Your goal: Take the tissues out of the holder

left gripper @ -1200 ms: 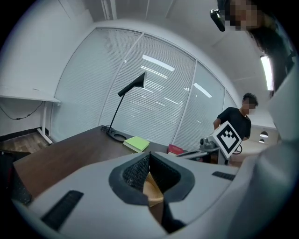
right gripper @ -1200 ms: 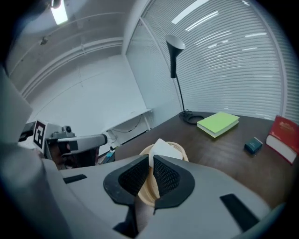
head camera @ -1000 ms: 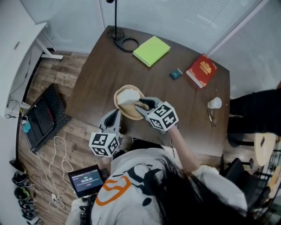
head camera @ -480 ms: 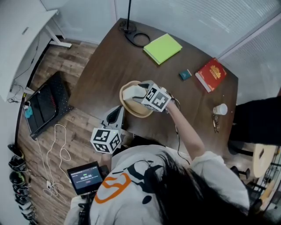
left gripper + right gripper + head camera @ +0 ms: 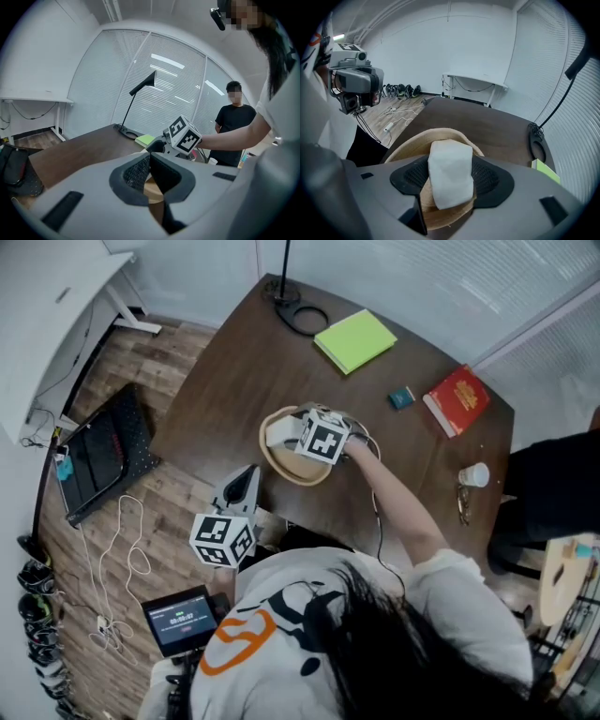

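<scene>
Dark wood table [image 5: 234,381], my right gripper [image 5: 291,429] down over the holder, nothing gripped yet.
My right jaws have just been opening and stand wide apart. The folded white tissues [image 5: 450,176] are between the pads, pressed by neither, and sit in the shallow woven holder [image 5: 292,474] near the table's front edge. If I close off-centre, I expect to pinch only a top layer or snag the rim. My left gripper [image 5: 249,476] hangs just off that edge, jaws together on nothing, so the light holder could lift or slide with the pull.
</scene>
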The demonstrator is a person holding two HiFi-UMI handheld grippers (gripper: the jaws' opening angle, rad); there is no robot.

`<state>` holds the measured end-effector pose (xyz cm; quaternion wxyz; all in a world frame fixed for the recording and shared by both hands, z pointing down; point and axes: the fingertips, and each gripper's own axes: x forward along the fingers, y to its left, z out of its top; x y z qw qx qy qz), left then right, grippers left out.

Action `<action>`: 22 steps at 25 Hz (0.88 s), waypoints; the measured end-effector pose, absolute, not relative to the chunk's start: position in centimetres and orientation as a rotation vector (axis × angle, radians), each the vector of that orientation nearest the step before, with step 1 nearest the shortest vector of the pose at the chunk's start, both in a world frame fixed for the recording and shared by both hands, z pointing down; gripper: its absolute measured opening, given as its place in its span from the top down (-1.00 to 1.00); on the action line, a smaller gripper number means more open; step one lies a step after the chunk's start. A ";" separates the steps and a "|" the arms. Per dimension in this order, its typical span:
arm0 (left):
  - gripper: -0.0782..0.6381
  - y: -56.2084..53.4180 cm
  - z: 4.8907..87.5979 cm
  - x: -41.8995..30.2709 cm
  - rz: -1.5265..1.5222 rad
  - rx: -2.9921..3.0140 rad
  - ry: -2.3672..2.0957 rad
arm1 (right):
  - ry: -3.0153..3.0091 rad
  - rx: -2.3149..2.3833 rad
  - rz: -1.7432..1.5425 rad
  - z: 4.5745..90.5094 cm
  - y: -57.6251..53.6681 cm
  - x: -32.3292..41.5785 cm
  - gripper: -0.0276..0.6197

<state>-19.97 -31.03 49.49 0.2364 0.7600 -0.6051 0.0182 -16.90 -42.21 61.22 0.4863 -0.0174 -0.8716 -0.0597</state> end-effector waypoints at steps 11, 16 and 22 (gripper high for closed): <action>0.78 -30.2 49.1 -19.3 0.065 2.122 -1.627 | -2.202 0.136 -0.204 56.9 -41.1 -15.8 0.06; 0.78 -30.3 48.9 -18.6 0.074 2.151 -1.597 | -2.292 0.299 -0.164 53.5 -40.9 -13.7 0.06; 0.78 -30.5 48.8 -18.0 0.085 2.179 -1.563 | -2.322 0.444 -0.182 50.1 -40.2 -10.1 0.06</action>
